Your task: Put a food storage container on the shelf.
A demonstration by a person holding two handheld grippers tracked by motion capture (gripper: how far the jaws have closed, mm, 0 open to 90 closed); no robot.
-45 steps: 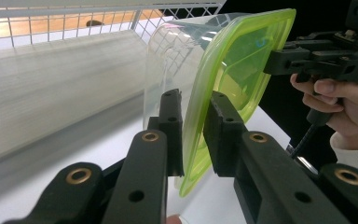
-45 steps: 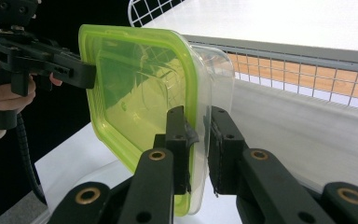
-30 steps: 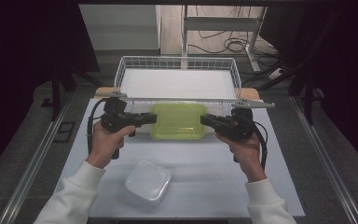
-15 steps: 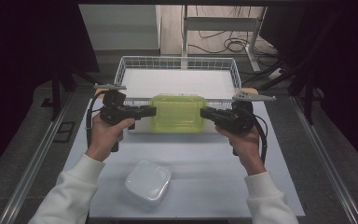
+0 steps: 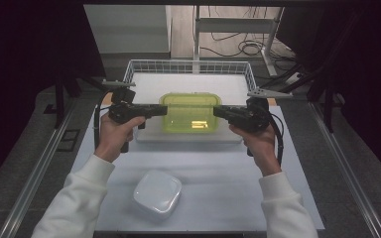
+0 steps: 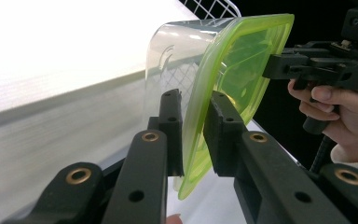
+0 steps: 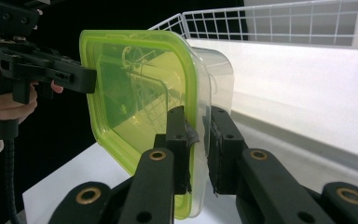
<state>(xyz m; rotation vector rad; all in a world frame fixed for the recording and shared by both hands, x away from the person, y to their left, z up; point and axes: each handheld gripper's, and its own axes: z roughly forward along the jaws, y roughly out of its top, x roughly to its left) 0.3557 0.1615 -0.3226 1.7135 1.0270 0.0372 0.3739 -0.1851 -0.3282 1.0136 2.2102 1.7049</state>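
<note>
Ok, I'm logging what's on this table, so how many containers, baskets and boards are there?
Lidded containers: 2, green-lidded box and white box
Wire baskets: 1
White boards: 1
Total: 4

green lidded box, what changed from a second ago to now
The green lidded box, gripped at its ends by the left hand-held gripper and right hand-held gripper, has been carried away from the person toward the wire basket, apparently a little higher. Both grips stayed clamped on the lid's rim. The white container near the front edge stayed put.
</note>
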